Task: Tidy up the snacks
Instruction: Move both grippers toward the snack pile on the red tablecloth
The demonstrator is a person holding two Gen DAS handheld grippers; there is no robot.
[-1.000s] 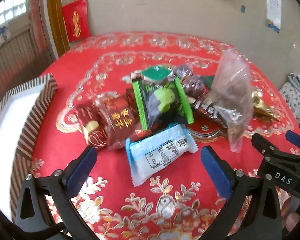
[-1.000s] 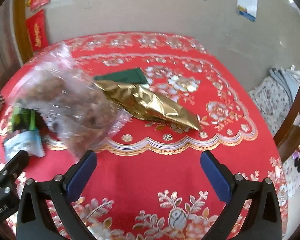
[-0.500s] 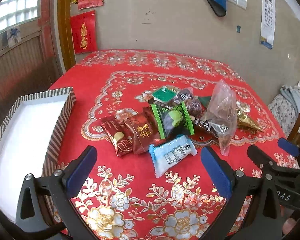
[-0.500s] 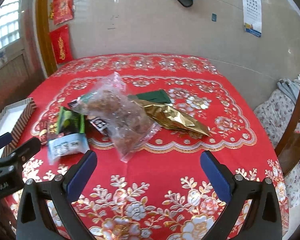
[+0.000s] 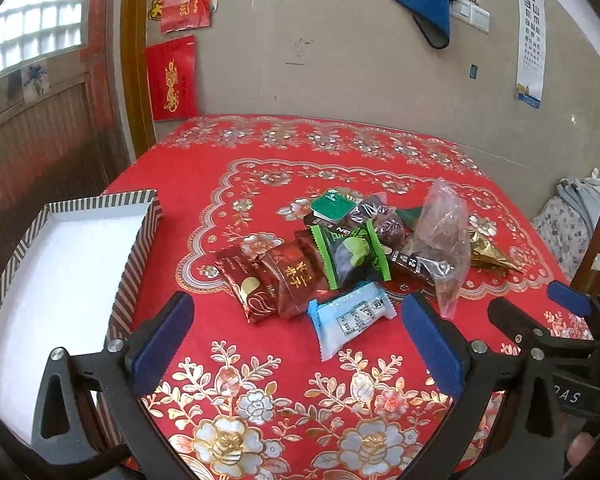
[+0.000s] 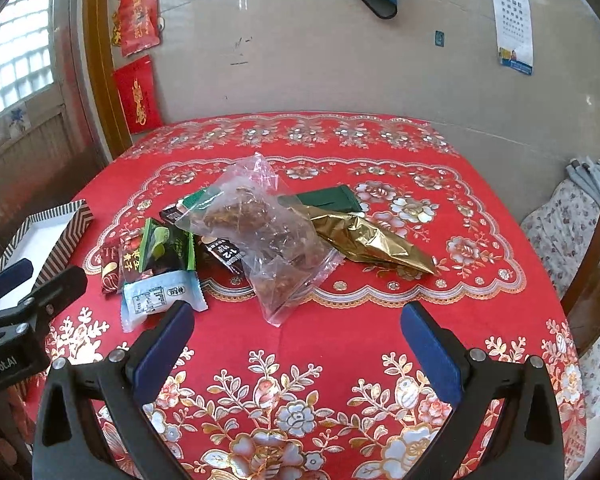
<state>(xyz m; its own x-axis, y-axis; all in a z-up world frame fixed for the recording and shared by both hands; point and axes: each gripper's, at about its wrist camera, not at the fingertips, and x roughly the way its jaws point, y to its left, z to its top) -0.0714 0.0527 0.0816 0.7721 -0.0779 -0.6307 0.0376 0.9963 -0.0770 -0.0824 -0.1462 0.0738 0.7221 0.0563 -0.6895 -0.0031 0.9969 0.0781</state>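
A heap of snacks lies mid-table on the red cloth. It has a light blue packet nearest me, dark red packets, a green-edged packet, a clear bag of brown snacks, a gold foil pouch and a green packet. My left gripper is open and empty, held back above the near table edge. My right gripper is open and empty, beside it on the right.
A striped box with a white inside stands at the table's left edge. The red floral tablecloth covers the table. A wooden chair stands to the right. The wall is behind.
Both grippers have pulled back and up from the snack heap, so more of the table and the box shows. Both stay open. The snacks have not moved.
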